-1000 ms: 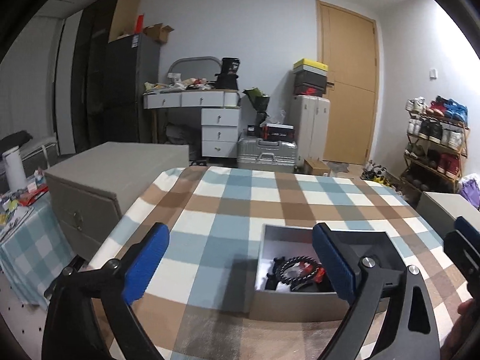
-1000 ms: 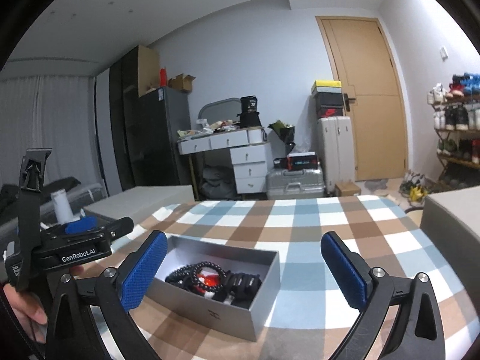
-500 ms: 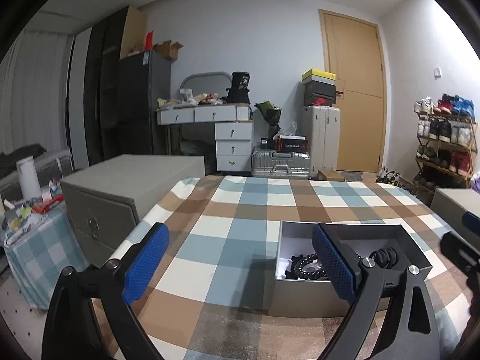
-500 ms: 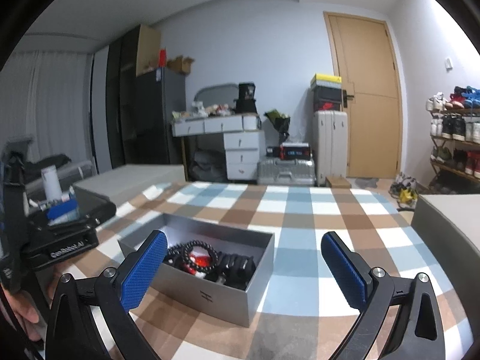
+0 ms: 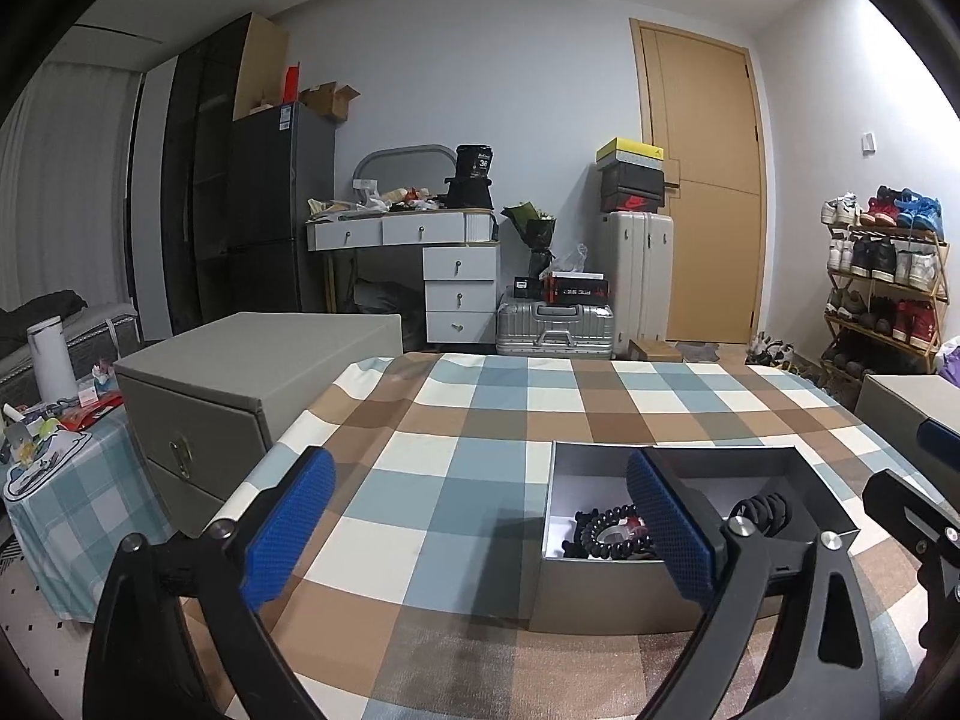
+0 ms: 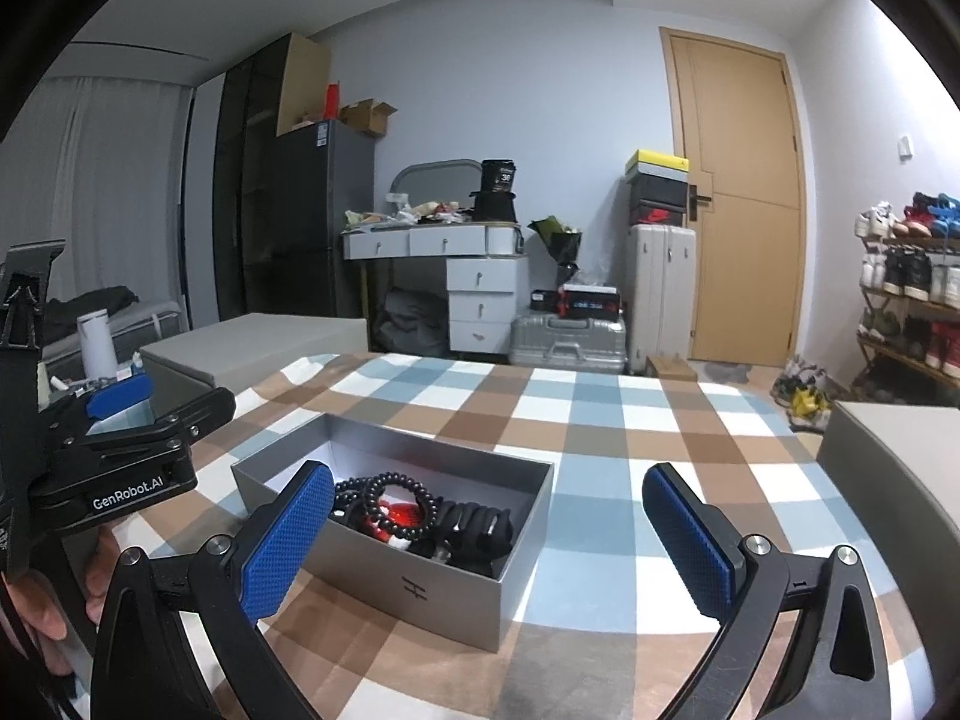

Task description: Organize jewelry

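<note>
An open grey cardboard box [image 6: 414,585] [image 5: 606,591] stands on the checked tablecloth [image 5: 480,420]. Inside lie black bead bracelets [image 6: 396,489] [image 5: 606,531], a red piece [image 6: 403,514] and black hair ties [image 6: 480,531] [image 5: 762,510]. My left gripper [image 5: 480,531] hangs just before the box's left side, its jaws opening wide with nothing between them. My right gripper [image 6: 489,540] stands open over the box's near right corner, empty. The left gripper's body [image 6: 114,456] shows at the left of the right wrist view, held by a hand [image 6: 36,606].
A grey drawer chest [image 5: 240,384] stands left of the table, and another grey box [image 6: 894,468] at the right edge. A side table with a white bottle [image 5: 51,360] sits far left. Behind are a desk, suitcases, a shoe rack [image 5: 882,294] and a door.
Both views have tilted up a little and the box has slid right in the left wrist view. The left gripper's jaws have spread slightly wider.
</note>
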A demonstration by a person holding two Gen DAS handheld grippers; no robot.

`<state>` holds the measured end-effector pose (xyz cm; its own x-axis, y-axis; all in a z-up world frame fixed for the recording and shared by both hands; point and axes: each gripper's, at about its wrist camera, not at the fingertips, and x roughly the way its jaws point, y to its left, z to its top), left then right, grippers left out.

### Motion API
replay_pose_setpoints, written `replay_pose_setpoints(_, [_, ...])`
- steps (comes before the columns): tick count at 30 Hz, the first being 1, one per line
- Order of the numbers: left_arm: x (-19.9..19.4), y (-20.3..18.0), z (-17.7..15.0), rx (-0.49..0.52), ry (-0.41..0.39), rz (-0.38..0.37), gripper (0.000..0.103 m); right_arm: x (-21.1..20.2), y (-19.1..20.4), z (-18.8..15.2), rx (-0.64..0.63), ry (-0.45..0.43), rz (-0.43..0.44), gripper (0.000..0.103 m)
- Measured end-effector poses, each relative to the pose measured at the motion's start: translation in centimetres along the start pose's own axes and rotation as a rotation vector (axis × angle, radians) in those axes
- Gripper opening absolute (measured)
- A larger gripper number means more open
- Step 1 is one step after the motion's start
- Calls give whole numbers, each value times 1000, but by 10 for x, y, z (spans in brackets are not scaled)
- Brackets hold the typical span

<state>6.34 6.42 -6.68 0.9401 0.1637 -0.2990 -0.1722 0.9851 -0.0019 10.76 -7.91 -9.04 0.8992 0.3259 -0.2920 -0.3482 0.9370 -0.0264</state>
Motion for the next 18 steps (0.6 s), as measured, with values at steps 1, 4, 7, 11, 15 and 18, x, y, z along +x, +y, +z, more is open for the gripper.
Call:
replay_pose_setpoints(1, [1,-1,0,0,0,0,101,0,0,0,0,0,0,103])
replay_pose_setpoints(4, [0,0,0,1,0,0,101,0,1,0,0,0,0,103])
replay_pose_setpoints(7, [1,-1,-1,1,1,0,101,0,0,0,1,-1,0,103])
replay_pose_setpoints(11, [2,-1,-1,1,1,0,102,0,0,0,1,-1,0,103])
replay_pose_setpoints(15, [1,0,0,1,1,0,102,0,0,0,1,-1,0,103])
replay_pose_setpoints(18, [2,-1,-1,1,1,0,102,0,0,0,1,-1,0,103])
